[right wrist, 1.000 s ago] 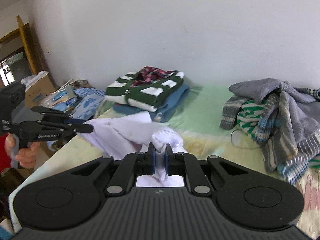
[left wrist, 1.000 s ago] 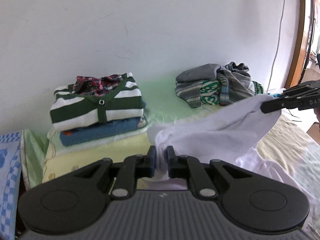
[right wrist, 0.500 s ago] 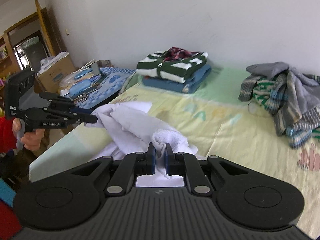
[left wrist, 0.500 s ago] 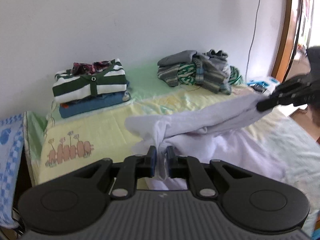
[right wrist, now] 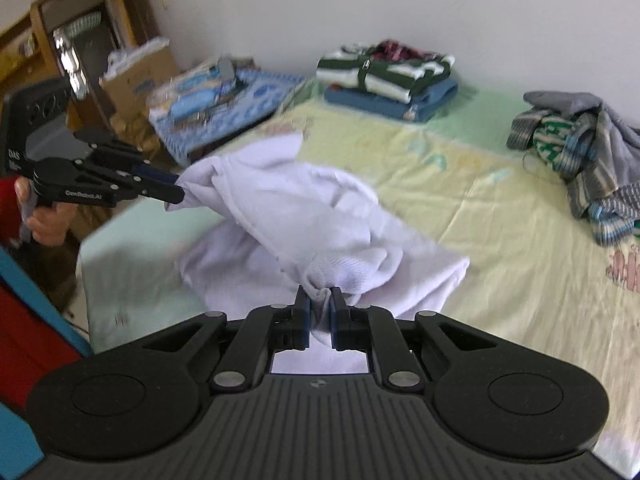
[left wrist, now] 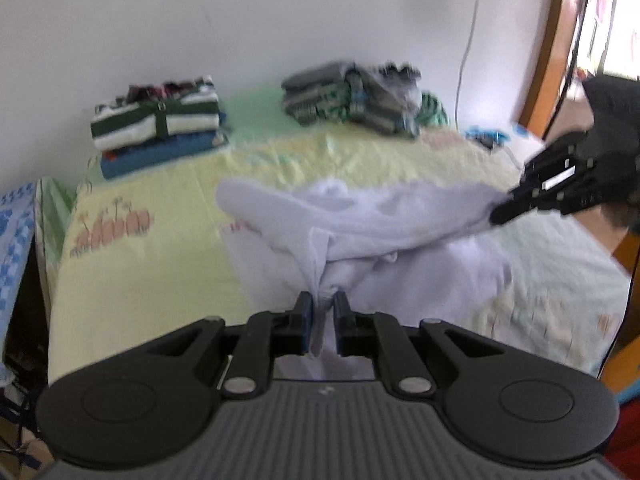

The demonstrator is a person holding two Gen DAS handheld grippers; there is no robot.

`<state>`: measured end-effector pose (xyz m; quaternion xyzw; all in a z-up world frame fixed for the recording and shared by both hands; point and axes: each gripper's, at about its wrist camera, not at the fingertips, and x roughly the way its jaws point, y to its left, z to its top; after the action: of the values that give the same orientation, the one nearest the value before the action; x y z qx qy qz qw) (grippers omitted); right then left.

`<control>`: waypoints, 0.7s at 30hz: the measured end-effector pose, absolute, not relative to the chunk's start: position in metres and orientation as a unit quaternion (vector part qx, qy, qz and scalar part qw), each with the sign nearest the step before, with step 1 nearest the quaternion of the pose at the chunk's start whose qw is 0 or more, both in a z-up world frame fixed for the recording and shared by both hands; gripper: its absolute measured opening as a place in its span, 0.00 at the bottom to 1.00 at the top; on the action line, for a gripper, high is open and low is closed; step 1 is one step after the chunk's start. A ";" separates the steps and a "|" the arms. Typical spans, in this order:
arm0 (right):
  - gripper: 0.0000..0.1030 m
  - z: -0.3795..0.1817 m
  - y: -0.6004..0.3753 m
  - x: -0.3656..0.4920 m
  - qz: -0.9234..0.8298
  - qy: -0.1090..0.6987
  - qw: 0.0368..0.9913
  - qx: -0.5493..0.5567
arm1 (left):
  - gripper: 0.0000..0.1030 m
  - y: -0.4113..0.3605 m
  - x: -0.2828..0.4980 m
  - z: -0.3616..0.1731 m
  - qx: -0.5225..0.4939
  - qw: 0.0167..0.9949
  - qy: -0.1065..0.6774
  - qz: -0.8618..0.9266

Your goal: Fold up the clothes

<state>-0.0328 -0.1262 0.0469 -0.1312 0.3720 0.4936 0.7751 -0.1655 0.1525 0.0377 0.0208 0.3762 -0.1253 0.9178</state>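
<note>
left claw (left wrist: 321,307): pinches white garment (left wrist: 360,216), angled down | right claw (right wrist: 319,303): same

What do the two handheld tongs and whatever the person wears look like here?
Both are matte black. The left tongs and right tongs each have a ribbed body, two round caps, silver pivot pins and blue pads on the fingers. Seen from the right wrist camera, the left unit carries white lettering, "DAS" and "GenRobot.AI". A bit of red clothing shows beside the hand. No cables visible.
</note>
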 end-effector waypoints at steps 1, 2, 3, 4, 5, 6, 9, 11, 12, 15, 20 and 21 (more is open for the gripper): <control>0.10 0.042 -0.126 -0.036 0.494 0.375 0.772 -0.141 | 0.07 0.151 -0.168 0.032 0.023 0.914 0.385 -0.124; 0.10 0.038 -0.125 -0.039 0.493 0.378 0.769 -0.148 | 0.07 0.151 -0.172 0.027 0.027 0.911 0.392 -0.124; 0.10 0.034 -0.125 -0.043 0.492 0.380 0.767 -0.155 | 0.07 0.150 -0.175 0.023 0.032 0.909 0.397 -0.124; 0.10 0.030 -0.124 -0.047 0.491 0.381 0.765 -0.167 | 0.07 0.149 -0.177 0.019 0.035 0.907 0.402 -0.125; 0.10 0.026 -0.123 -0.051 0.491 0.382 0.762 -0.180 | 0.07 0.148 -0.180 0.015 0.037 0.904 0.407 -0.127; 0.10 0.021 -0.122 -0.055 0.490 0.382 0.760 -0.193 | 0.07 0.147 -0.182 0.012 0.038 0.901 0.412 -0.129; 0.10 0.008 -0.118 -0.063 0.487 0.380 0.755 -0.219 | 0.07 0.142 -0.187 0.004 0.056 0.895 0.422 -0.133; 0.15 0.001 -0.114 -0.067 0.482 0.375 0.757 -0.231 | 0.07 0.139 -0.189 0.000 0.070 0.891 0.427 -0.134; 0.16 -0.001 -0.114 -0.066 0.480 0.378 0.757 -0.230 | 0.07 0.139 -0.190 0.002 0.072 0.892 0.424 -0.136; 0.30 0.005 -0.116 -0.066 0.477 0.389 0.756 -0.222 | 0.27 0.144 -0.193 0.027 0.063 0.910 0.385 -0.141; 0.39 0.037 -0.134 -0.061 0.462 0.374 0.797 -0.105 | 0.42 0.150 -0.166 0.035 0.052 0.920 0.365 -0.132; 0.40 0.038 -0.134 -0.057 0.454 0.373 0.805 -0.084 | 0.42 0.148 -0.160 0.030 0.061 0.917 0.371 -0.132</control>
<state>-0.0574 -0.1345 0.0381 -0.0836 0.3725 0.4539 0.8051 -0.1602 0.1476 0.0299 0.0609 0.3712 -0.1319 0.9171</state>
